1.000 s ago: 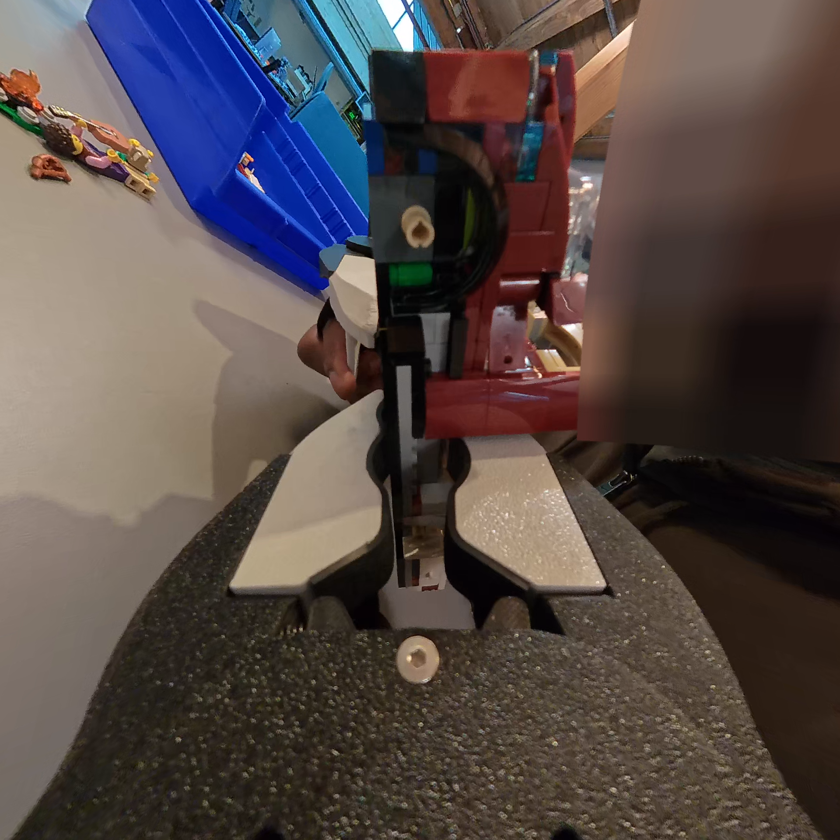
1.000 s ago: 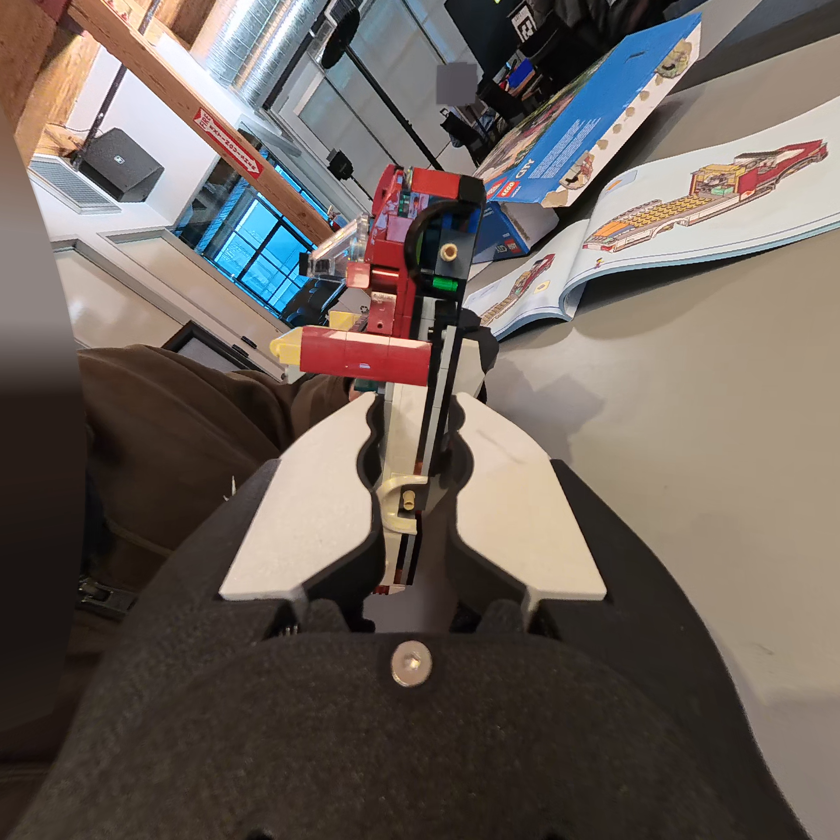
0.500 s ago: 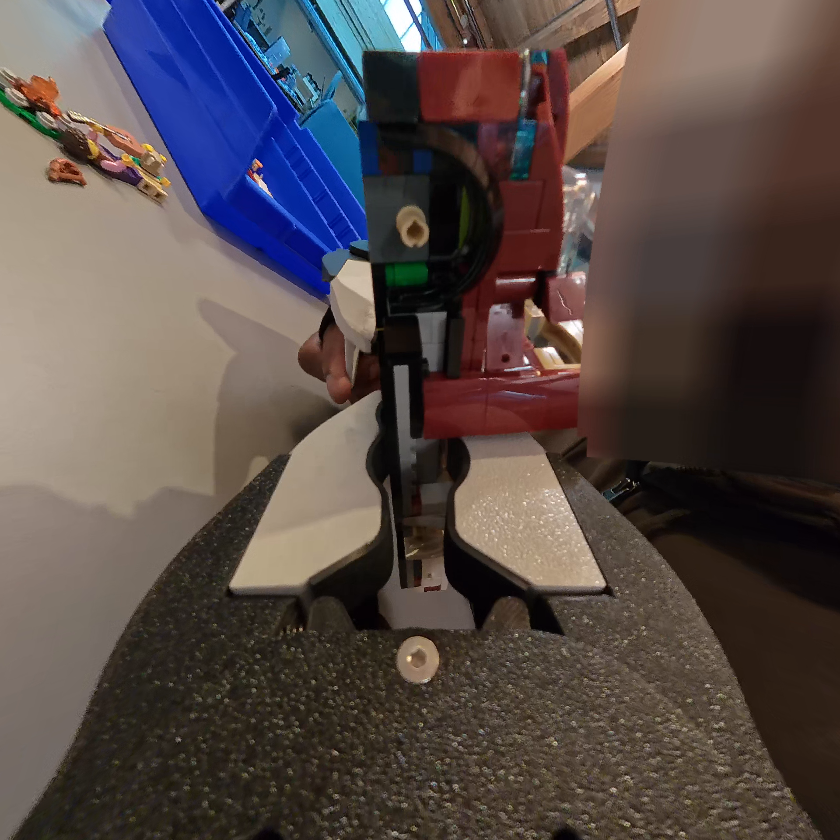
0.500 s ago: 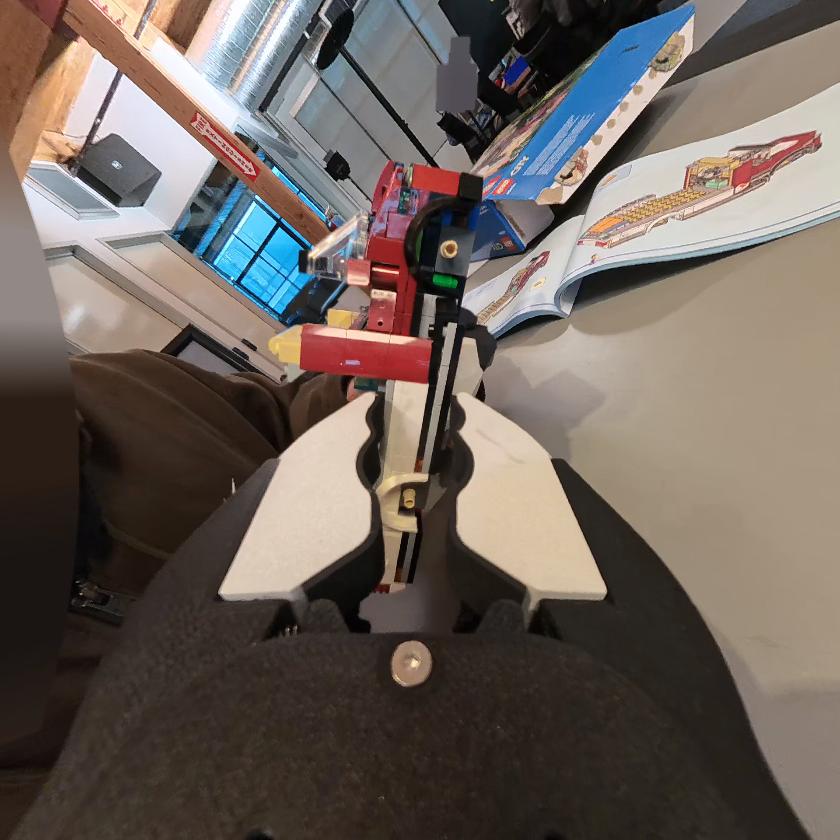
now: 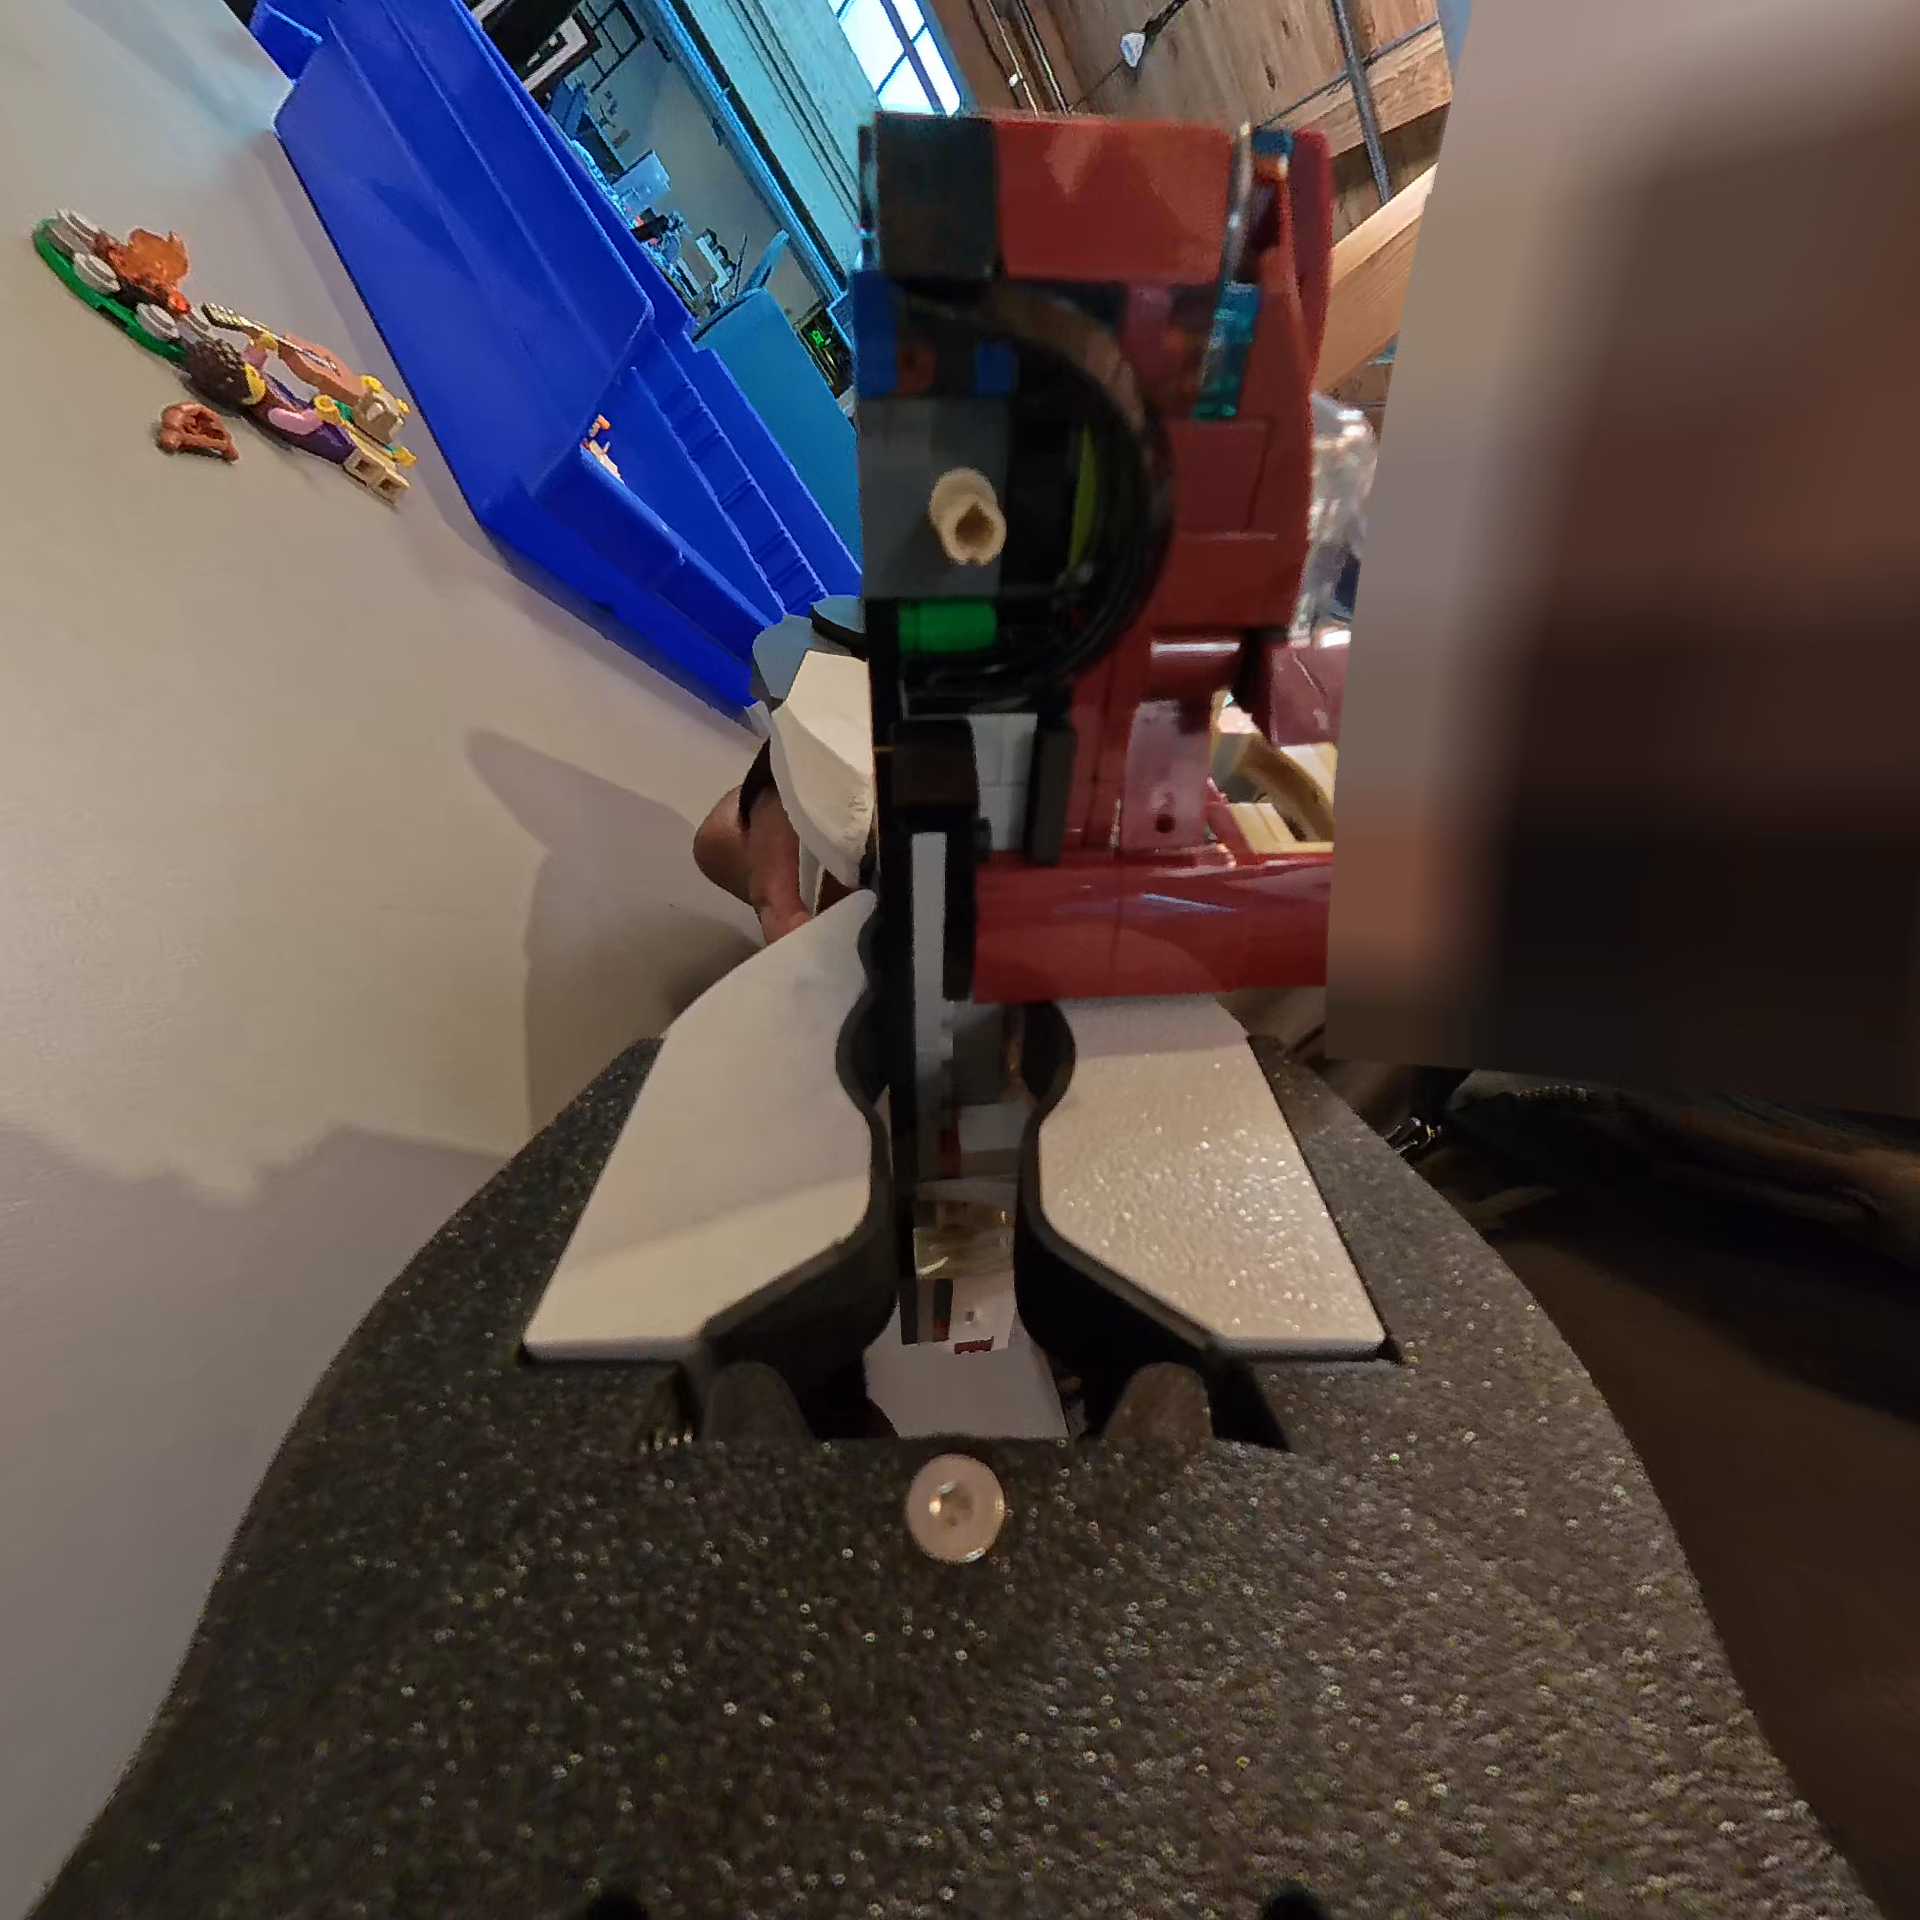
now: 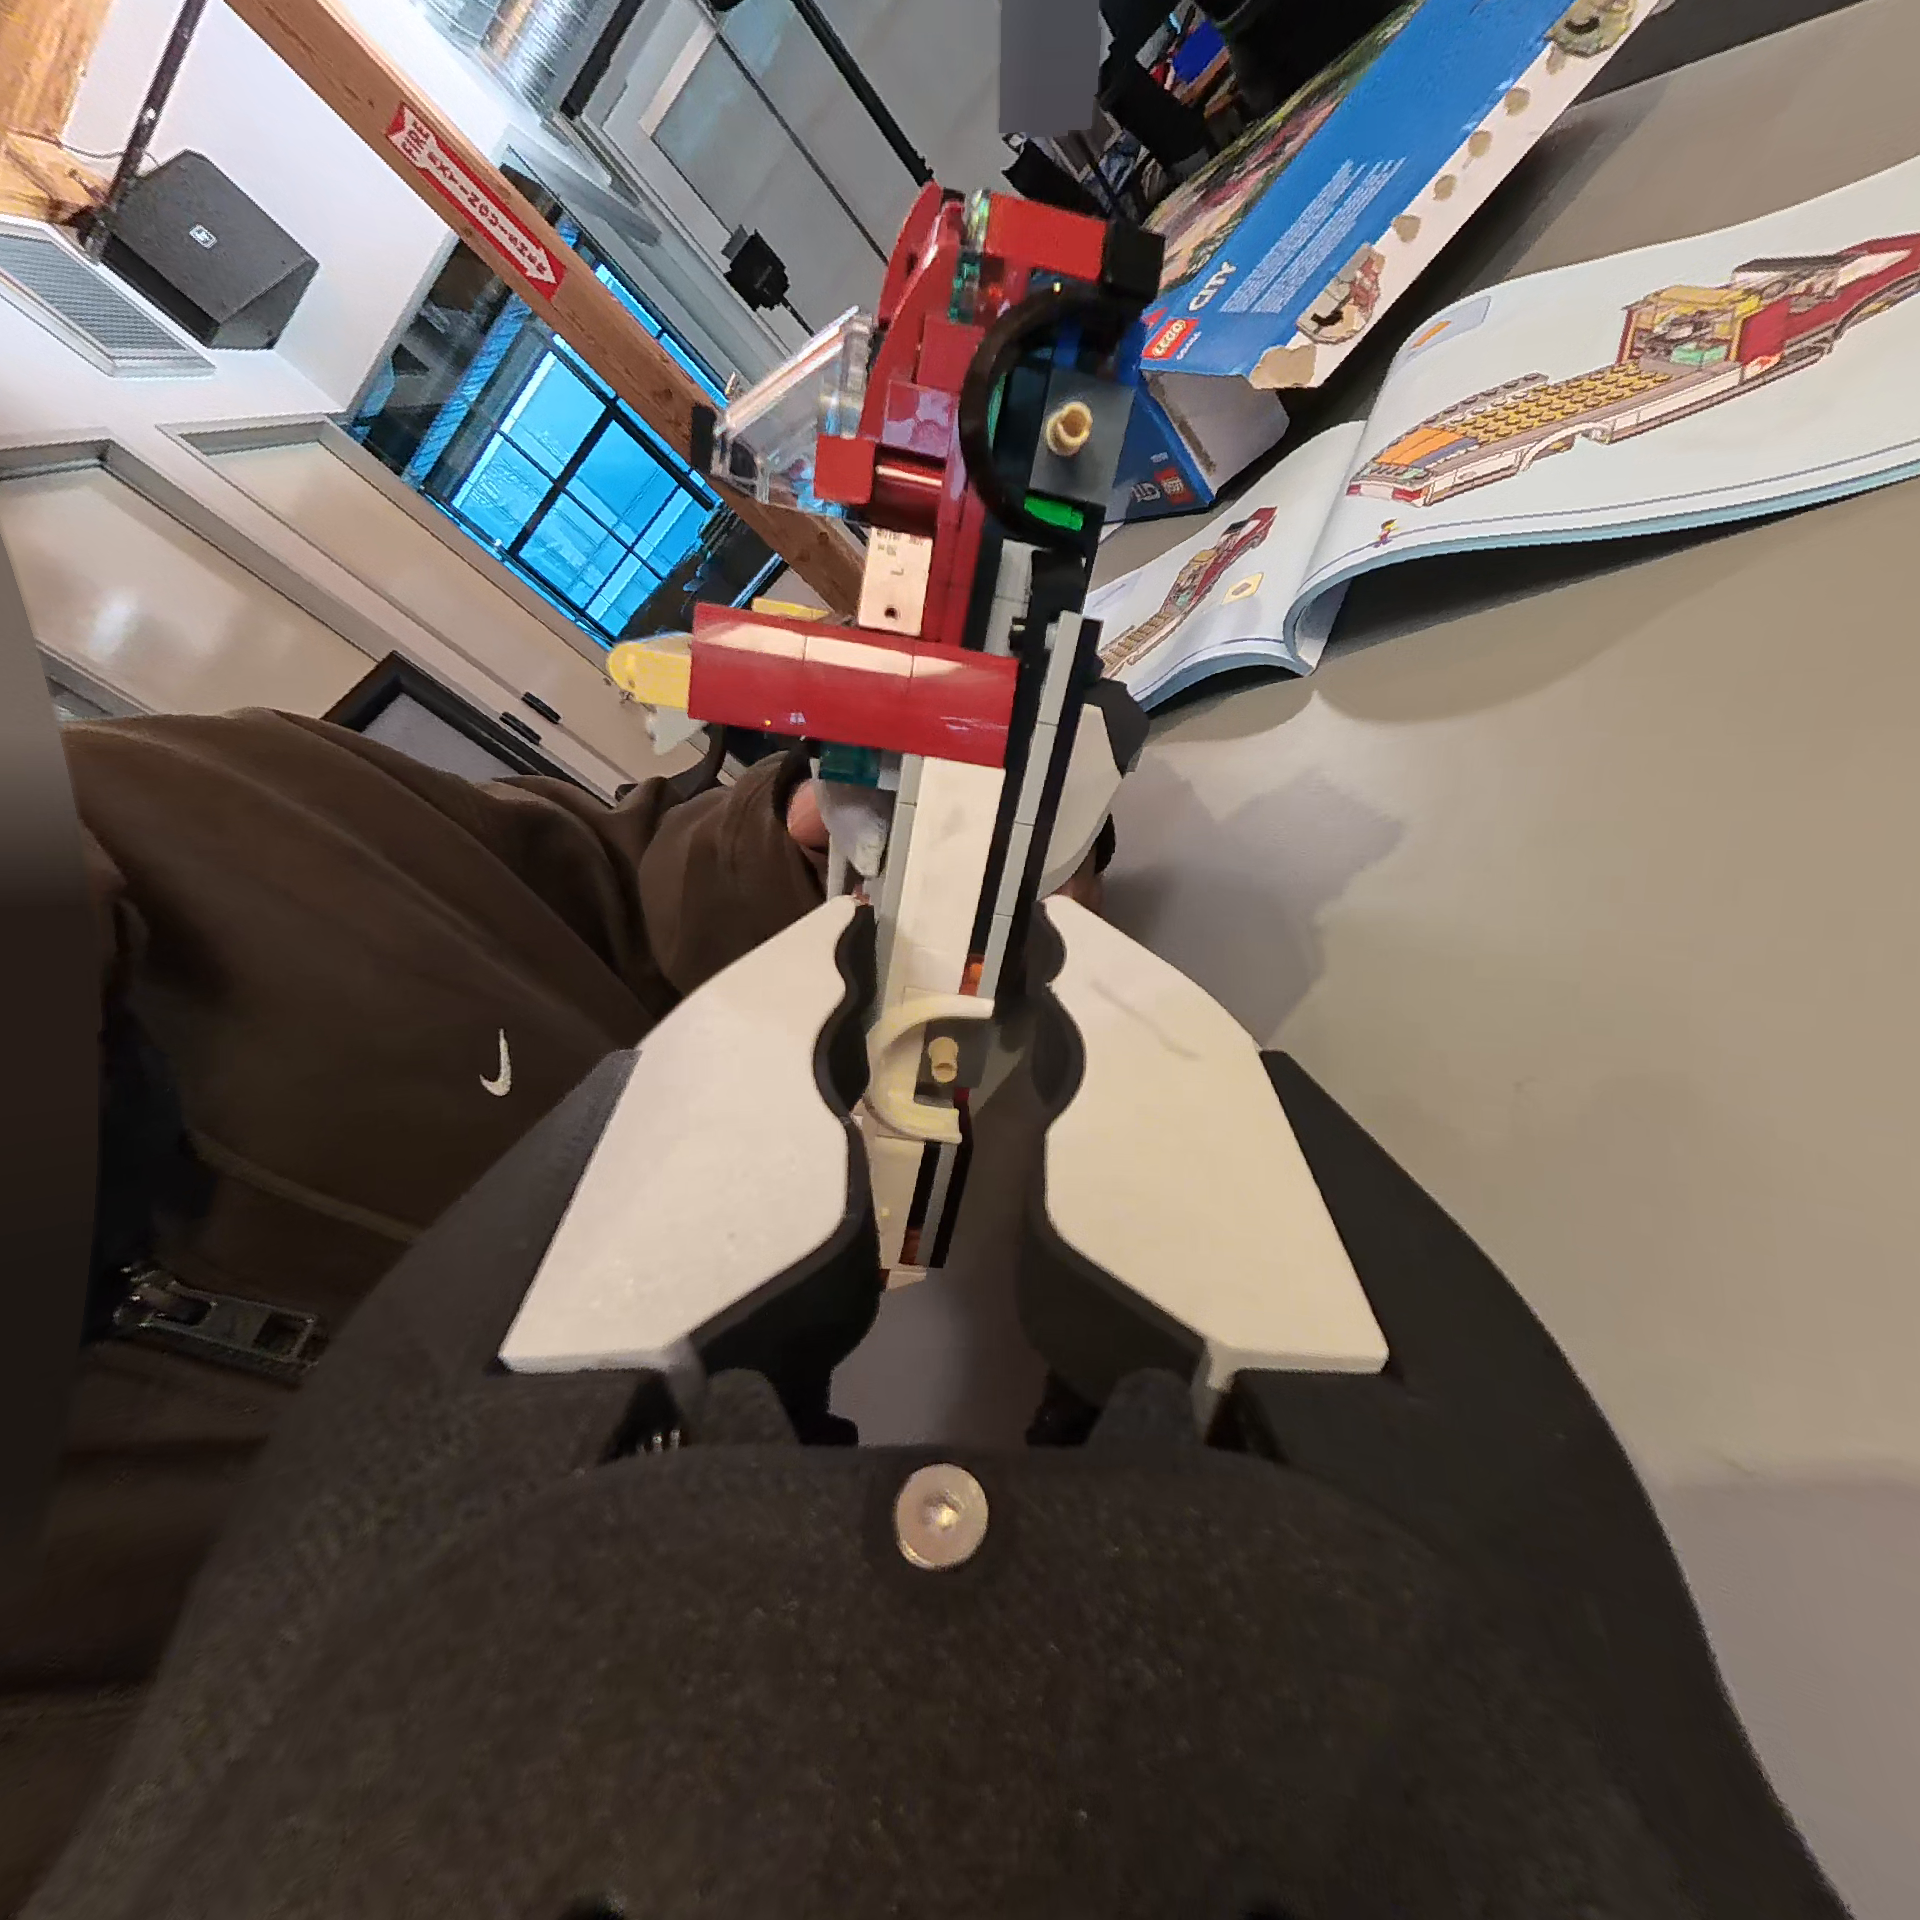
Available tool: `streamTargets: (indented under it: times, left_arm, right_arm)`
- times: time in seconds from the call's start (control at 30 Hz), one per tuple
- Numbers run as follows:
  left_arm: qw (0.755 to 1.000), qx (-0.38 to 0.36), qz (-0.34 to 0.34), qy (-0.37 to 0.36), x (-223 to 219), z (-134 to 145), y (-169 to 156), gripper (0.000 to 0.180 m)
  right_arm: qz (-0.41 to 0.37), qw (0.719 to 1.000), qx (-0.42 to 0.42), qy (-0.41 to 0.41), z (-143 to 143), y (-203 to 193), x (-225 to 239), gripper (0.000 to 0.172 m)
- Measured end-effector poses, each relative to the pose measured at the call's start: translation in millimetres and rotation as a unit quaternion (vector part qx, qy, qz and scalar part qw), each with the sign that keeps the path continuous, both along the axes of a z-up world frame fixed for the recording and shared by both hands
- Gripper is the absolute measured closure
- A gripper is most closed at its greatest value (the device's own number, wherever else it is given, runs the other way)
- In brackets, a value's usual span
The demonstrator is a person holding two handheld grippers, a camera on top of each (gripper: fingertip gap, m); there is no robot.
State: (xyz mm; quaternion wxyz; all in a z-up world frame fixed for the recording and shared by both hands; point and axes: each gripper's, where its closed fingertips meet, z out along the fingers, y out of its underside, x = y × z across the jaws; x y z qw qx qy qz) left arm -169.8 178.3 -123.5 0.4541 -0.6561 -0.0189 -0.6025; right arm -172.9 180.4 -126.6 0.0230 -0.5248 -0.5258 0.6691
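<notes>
Between your two grippers, the dark red, black and white toy brick vehicle model is hanging clear of the grey tabletop, and little is changing from a second ago: both grips are staying as they were, while in the left wrist view the blue plastic bins and the small cluster of loose brown, purple and green brick figures are sliding slightly towards the upper left. In the right wrist view the model is tilting a little more, and the open instruction booklet and the blue cardboard box are shifting only slightly.

Your left gripper is clamping the model's thin black and white edge; its jaws are standing narrowly apart, both pressing on the bricks. Your right gripper is gripping the white and black strip at the model's other end, jaws a little wider, the tan curved piece sitting between them. Each view is showing the other gripper's white fingertip against the model's far side. Your brown sleeve is filling the left of the right wrist view.
</notes>
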Motion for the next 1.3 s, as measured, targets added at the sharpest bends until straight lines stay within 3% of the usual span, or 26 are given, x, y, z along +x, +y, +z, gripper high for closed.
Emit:
streamTargets:
  times: [0.27,0.4,0.53,1.0,1.1,1.3]
  left_arm:
    - [1.000,-0.004,0.007,-0.003,-2,0,2,0.160]
    - [1.000,-0.006,0.019,-0.017,-7,1,3,0.160]
    - [1.000,-0.006,0.017,-0.015,-7,1,3,0.160]
    - [0.999,-0.021,0.026,-0.021,-8,-2,6,0.160]
    - [0.998,-0.024,0.051,-0.031,-16,-2,8,0.160]
    - [0.990,-0.051,0.084,-0.098,-27,-3,11,0.160]
  right_arm:
    - [-0.003,1.000,-0.013,-0.006,0,1,-1,0.143]
    - [0.014,1.000,-0.006,-0.009,-2,-2,1,0.133]
    - [0.015,1.000,0.010,-0.009,-6,-4,2,0.142]
    - [0.025,0.999,0.000,-0.029,-9,-1,2,0.141]
    - [0.027,0.999,0.022,-0.012,-4,4,3,0.128]
    - [-0.028,0.993,0.113,0.025,0,42,-1,0.129]
